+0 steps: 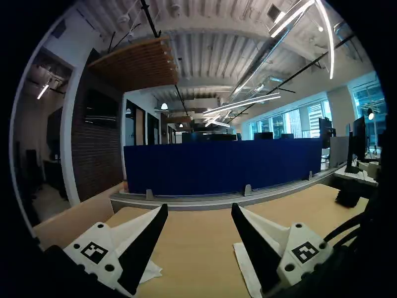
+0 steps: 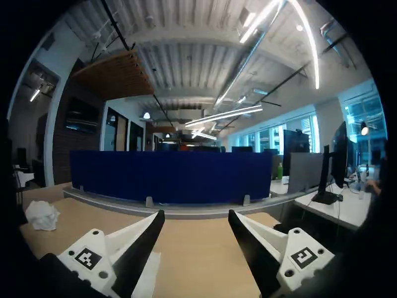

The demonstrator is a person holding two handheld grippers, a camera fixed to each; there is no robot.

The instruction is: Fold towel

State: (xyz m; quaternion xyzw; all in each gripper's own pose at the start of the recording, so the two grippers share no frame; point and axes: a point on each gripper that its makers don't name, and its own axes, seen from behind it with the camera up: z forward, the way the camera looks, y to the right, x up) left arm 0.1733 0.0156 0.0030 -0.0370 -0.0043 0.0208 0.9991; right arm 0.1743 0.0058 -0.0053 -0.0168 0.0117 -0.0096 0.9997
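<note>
In the open-plan office, the flat white cloth towel (image 1: 242, 268) lies at the near edge of the pale wooden desk (image 1: 198, 248), beneath the left gripper (image 1: 198, 205) and right gripper (image 2: 196, 212), both spread and empty; it seems unfolded, so the folding is all still to do.

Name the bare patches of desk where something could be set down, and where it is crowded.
Left gripper view: the desk is bare between the open jaws, up to the blue divider; the towel crowds the near edge. Right gripper view: bare wood right of the crumpled white wad, to the divider.
</note>
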